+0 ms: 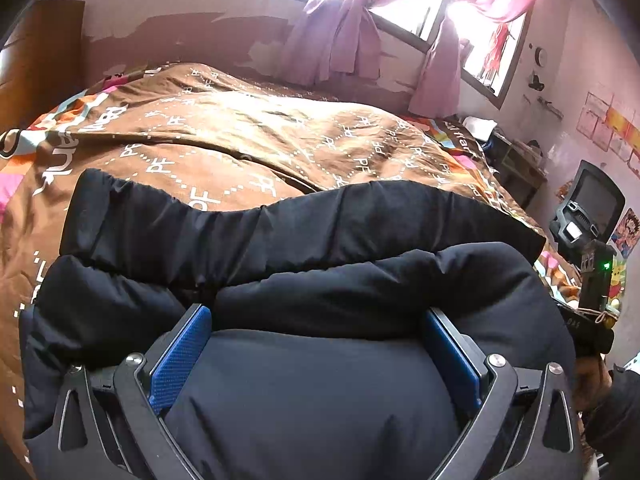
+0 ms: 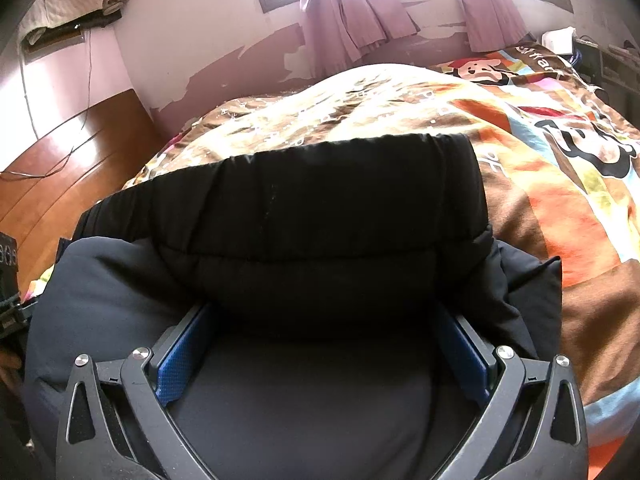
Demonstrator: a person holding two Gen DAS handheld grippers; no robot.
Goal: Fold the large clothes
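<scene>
A black padded jacket (image 1: 304, 240) lies folded in layers on the bed, its elastic hem band (image 1: 280, 212) farthest from me. My left gripper (image 1: 316, 320) is open and pushed into the jacket. Its blue pads (image 1: 180, 356) stand wide apart with a padded layer bulging between them and a roll of fabric over the tips. In the right wrist view the same jacket (image 2: 320, 216) fills the middle. My right gripper (image 2: 320, 316) is also open, pads (image 2: 176, 364) far apart, dark fabric between them and its tips hidden under a fold.
The bed carries a brown patterned quilt (image 1: 248, 128) with a colourful cartoon cover (image 2: 560, 128) at the right. A wooden headboard (image 2: 60, 176) stands on the left, curtained windows (image 1: 360, 24) behind. The right gripper's body and a hand (image 1: 592, 344) show at the left view's right edge.
</scene>
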